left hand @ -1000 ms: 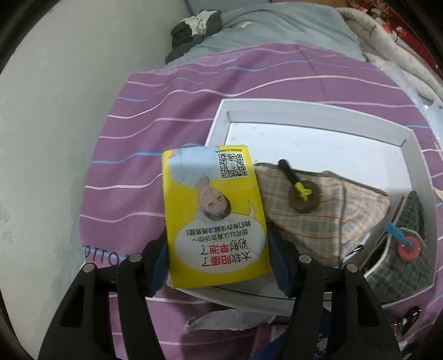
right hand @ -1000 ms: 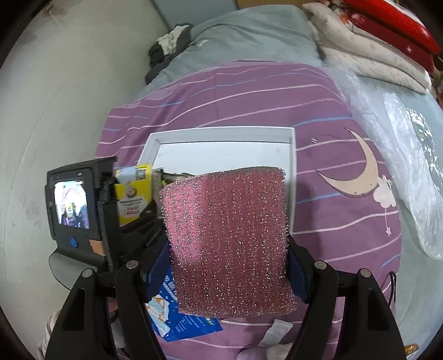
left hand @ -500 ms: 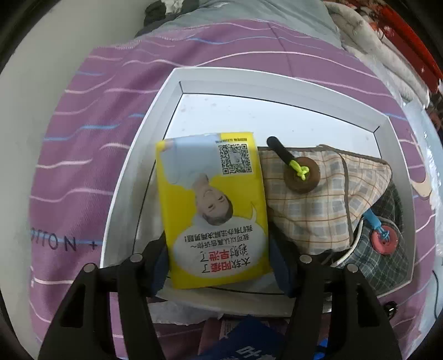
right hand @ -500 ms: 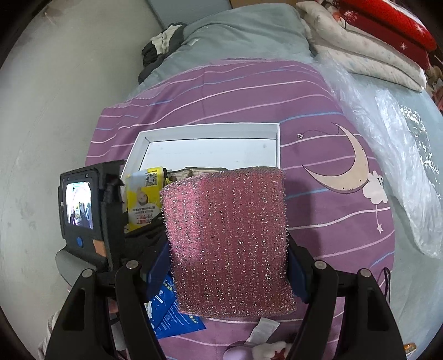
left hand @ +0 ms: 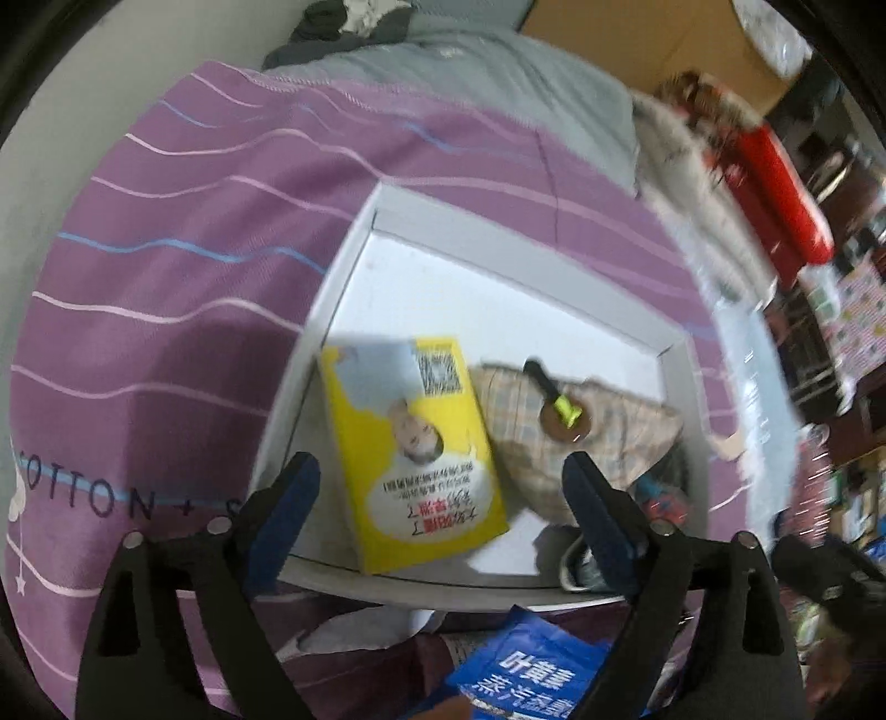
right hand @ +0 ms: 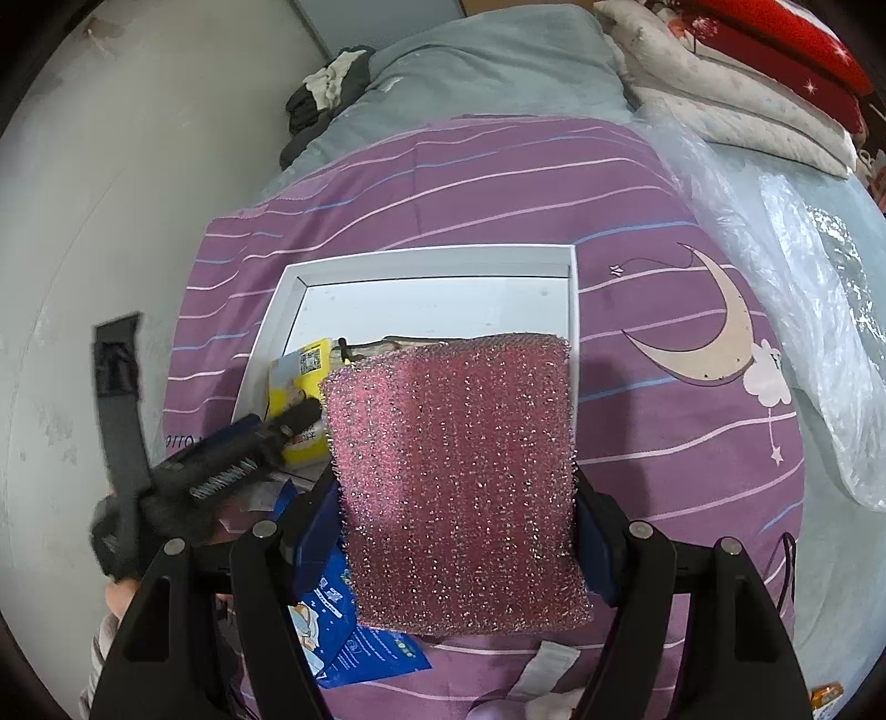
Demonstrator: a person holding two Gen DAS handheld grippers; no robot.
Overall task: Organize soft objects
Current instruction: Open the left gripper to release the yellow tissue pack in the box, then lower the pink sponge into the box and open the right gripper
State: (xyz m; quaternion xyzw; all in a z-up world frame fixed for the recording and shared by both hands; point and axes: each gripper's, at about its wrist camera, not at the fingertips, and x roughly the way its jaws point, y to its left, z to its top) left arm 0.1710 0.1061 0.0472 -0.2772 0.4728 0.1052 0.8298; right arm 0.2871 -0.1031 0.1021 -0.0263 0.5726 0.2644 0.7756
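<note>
A white tray lies on the purple striped bedspread. In it lie a yellow tissue pack, a beige checked pouch with a brown button, and a dark checked pouch mostly hidden behind my right-hand finger. My left gripper is open just above the tray's near edge, its jaws wide on either side of the yellow pack and apart from it. My right gripper is shut on a pink glittery sponge cloth, held above the bed in front of the tray. The yellow pack also shows there.
A blue packet and white crumpled paper lie on the bedspread just in front of the tray. Folded quilts and a red pillow are stacked at the back right. Clear plastic sheet lies to the right. A grey wall is at the left.
My left gripper has opened and let go of the yellow pack, which now lies in the tray. The left gripper has drawn back and turned. The right gripper still holds the pink cloth.
</note>
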